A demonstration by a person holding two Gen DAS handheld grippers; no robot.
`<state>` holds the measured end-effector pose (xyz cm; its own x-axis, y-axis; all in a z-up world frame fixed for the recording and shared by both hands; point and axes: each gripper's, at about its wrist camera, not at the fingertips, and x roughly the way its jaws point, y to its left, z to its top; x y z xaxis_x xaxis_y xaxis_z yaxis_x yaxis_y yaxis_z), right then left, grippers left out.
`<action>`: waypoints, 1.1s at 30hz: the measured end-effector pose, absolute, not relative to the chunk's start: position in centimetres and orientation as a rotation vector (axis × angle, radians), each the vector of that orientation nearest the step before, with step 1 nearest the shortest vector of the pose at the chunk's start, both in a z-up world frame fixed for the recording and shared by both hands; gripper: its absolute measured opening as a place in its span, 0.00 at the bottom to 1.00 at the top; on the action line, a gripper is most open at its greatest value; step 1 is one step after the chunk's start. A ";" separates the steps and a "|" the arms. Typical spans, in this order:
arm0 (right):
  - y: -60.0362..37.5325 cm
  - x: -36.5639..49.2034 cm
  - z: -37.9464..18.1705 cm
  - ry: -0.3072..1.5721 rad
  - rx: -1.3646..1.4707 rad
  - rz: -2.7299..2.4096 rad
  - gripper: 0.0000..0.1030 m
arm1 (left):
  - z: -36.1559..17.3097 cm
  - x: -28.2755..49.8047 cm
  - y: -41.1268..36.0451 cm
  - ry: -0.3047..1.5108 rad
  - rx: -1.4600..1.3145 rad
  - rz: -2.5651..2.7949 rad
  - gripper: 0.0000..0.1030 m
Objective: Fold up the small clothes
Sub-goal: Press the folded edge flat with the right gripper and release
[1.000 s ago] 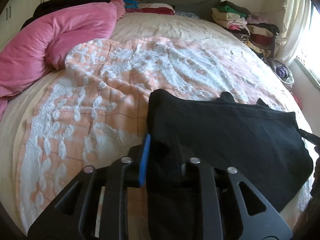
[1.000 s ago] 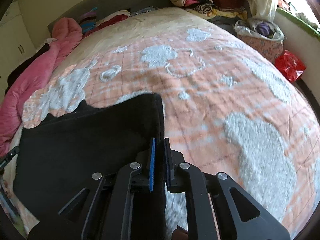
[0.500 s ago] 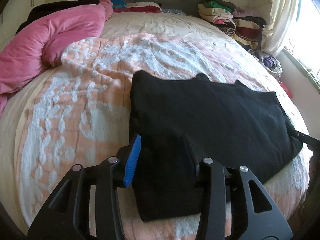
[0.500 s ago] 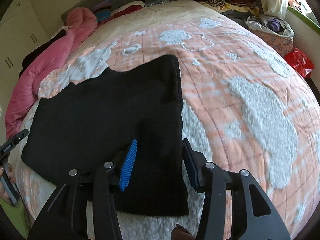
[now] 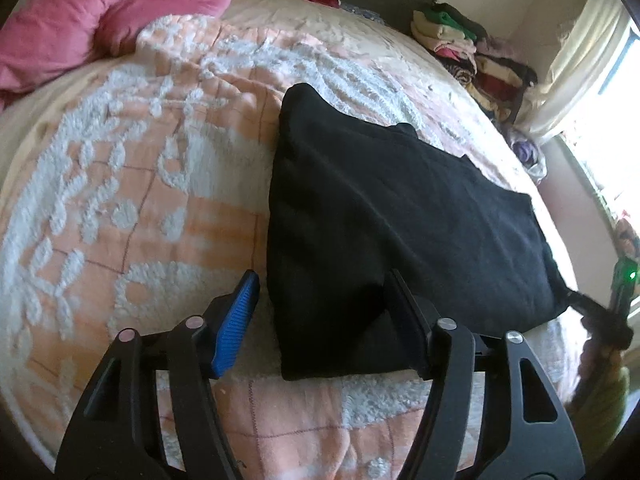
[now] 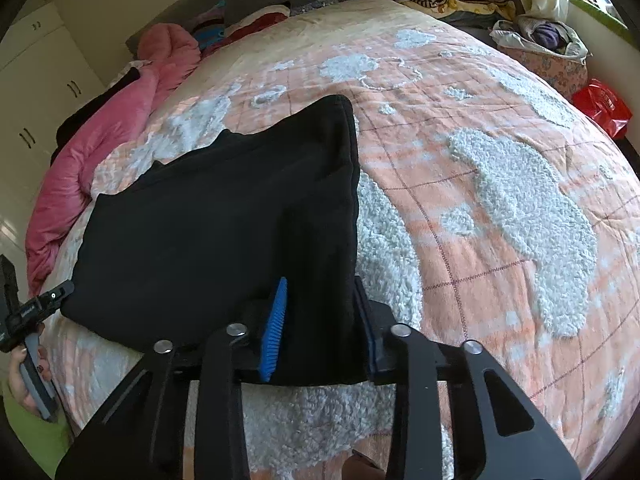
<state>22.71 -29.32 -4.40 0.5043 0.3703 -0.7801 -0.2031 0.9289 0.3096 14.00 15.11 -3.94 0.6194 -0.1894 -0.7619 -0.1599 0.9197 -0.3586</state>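
A black garment (image 5: pixel 392 220) lies folded flat on the orange and white bedspread (image 5: pixel 132 184), near the bed's front edge. My left gripper (image 5: pixel 324 320) is open, its fingers astride the garment's near left corner without gripping it. In the right wrist view the same garment (image 6: pixel 224 232) lies spread to the left. My right gripper (image 6: pixel 324 332) is open, its fingers astride the garment's near right corner. The left gripper shows at the far left edge of the right wrist view (image 6: pixel 24 312).
A pink duvet (image 5: pixel 100 12) is bunched at the bed's left side. Stacks of folded clothes (image 5: pixel 472 52) stand at the far right by the curtain. A basket of clothes (image 6: pixel 540 52) and a red bag (image 6: pixel 604 108) sit beside the bed.
Both grippers were shut on the garment's corners a second ago. They have opened and let it go, and have drawn back towards the bed's front edge. The garment now rests flat.
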 end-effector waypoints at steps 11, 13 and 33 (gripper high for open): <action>-31.1 21.4 -3.8 0.954 0.255 0.319 0.08 | -3.8 12.6 15.3 0.906 -0.482 -0.079 0.09; -31.1 21.2 -4.1 0.962 0.254 0.305 0.08 | -4.3 12.3 15.3 0.917 -0.483 -0.072 0.09; -31.5 18.4 -4.5 0.964 0.280 0.237 0.42 | -3.7 11.0 13.3 0.931 -0.343 0.005 0.34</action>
<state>18.42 -31.51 -4.50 0.5492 0.3205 -0.7718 -0.0736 0.9385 0.3373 11.04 13.29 -3.70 0.6007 -0.1426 -0.7866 -0.1519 0.9457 -0.2874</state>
